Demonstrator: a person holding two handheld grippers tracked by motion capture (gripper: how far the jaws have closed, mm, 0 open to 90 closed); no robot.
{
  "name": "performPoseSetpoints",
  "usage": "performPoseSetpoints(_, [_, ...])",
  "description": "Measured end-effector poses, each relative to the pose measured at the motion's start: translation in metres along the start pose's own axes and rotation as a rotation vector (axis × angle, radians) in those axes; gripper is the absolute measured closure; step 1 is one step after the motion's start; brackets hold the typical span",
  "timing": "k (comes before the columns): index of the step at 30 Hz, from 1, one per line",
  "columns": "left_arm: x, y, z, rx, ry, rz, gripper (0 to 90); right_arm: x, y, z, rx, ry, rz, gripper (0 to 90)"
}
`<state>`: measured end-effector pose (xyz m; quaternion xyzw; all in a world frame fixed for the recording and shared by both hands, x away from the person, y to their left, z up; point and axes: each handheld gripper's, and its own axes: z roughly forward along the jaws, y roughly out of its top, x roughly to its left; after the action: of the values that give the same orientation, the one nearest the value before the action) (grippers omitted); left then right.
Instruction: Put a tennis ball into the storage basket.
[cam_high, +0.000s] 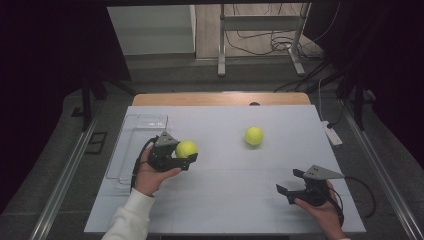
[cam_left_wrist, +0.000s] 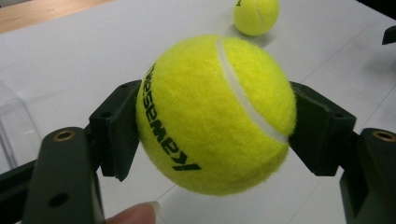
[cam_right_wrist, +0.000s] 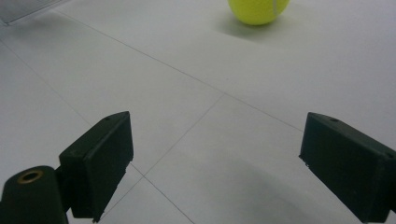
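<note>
- On the left half of the white table (cam_high: 225, 210), the left gripper (cam_high: 189, 155) is clenched on a yellow tennis ball (cam_high: 186, 148); the jaws press on opposite sides of the ball, as the left gripper view confirms (cam_left_wrist: 215, 114).
- Held ball: clear of the table surface, its white seam and black lettering facing the left gripper's camera.
- Left hand (cam_high: 150, 175): wrapped around the gripper body from below, white sleeve (cam_high: 131, 217) entering from the bottom edge, gripper pointing towards the table's middle. A fingertip (cam_left_wrist: 135, 215) shows at the bottom of the left gripper view.
- Clear plastic tray (cam_high: 125, 150): lies at the left edge of the table, just beside the left hand and behind it.
- Second tennis ball (cam_high: 254, 135): rests on the table near its middle, well apart from both grippers; also seen at the top of the left gripper view (cam_left_wrist: 256, 16) and of the right gripper view (cam_right_wrist: 258, 10).
- Right gripper (cam_high: 286, 182): released, jaws spread wide with only bare table between them (cam_right_wrist: 215, 154); it sits low over the near right part of the table, pointing left and slightly away from the person.
- Right hand (cam_high: 322, 210): holds its gripper from beneath, near the front right corner; a black cable (cam_high: 365, 192) loops off to the right.
</note>
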<state>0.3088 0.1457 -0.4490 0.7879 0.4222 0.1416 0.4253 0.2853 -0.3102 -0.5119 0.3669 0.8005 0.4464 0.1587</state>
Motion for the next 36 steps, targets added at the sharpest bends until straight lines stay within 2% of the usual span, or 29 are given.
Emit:
performPoseSetpoints(7, [0.007,0.001,-0.008,-0.025,0.016,-0.018,26.3,0.000,0.000,0.001,0.002,-0.003,-0.002,10.0])
performPoseSetpoints(22, [0.012,0.000,-0.013,-0.034,0.057,-0.016,26.3,-0.002,0.000,0.000,-0.002,-0.006,0.004,10.1])
performPoseSetpoints(36, [0.031,-0.003,-0.027,-0.062,0.109,-0.064,26.3,-0.003,0.000,0.000,-0.006,-0.005,0.006,10.1])
